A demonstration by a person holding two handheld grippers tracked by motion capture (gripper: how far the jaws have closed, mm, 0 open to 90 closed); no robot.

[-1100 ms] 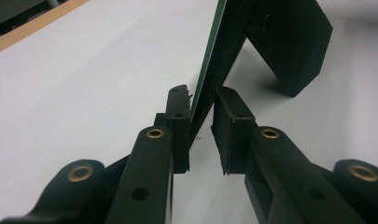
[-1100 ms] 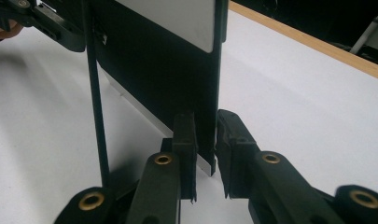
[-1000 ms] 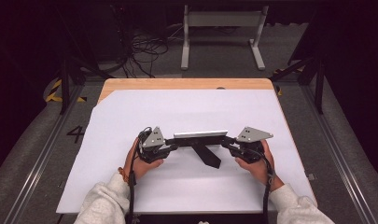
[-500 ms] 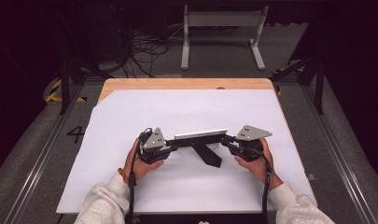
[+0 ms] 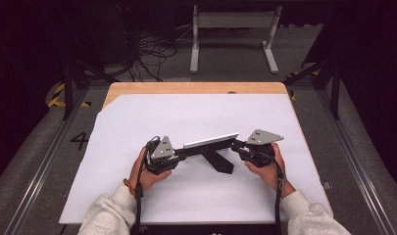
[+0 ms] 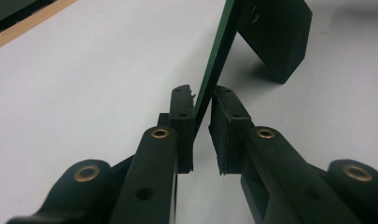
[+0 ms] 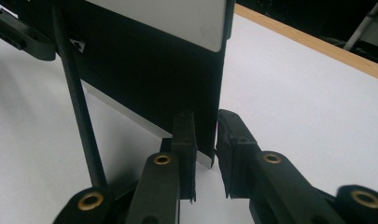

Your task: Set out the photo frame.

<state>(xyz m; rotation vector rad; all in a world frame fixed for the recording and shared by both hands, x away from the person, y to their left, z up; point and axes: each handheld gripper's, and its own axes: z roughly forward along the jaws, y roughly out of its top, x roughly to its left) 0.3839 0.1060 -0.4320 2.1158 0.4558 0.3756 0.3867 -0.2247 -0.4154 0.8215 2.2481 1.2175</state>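
A thin panel (image 5: 210, 141), silver on its face and black on its back, stands on the white sheet between my two grippers. Its black prop leg (image 5: 219, 161) reaches toward me and rests on the sheet. My left gripper (image 5: 186, 152) is shut on the panel's left end. In the left gripper view the green-edged panel (image 6: 219, 56) runs slanted between the pads of that gripper (image 6: 203, 100), with the leg (image 6: 280, 32) beyond. My right gripper (image 5: 235, 144) is shut on the right end. The right gripper view has the panel's lower corner (image 7: 203, 140) between the pads of that gripper (image 7: 206, 126).
A white sheet (image 5: 196, 112) covers most of the wooden table (image 5: 186, 88). Dark floor with cables (image 5: 147, 54) and a grey stand (image 5: 233, 29) lies beyond the far edge. Metal rails (image 5: 39, 166) run along both sides.
The panel's silver top edge has gone from level to slanting up toward the right. Both hands have stayed where they were.
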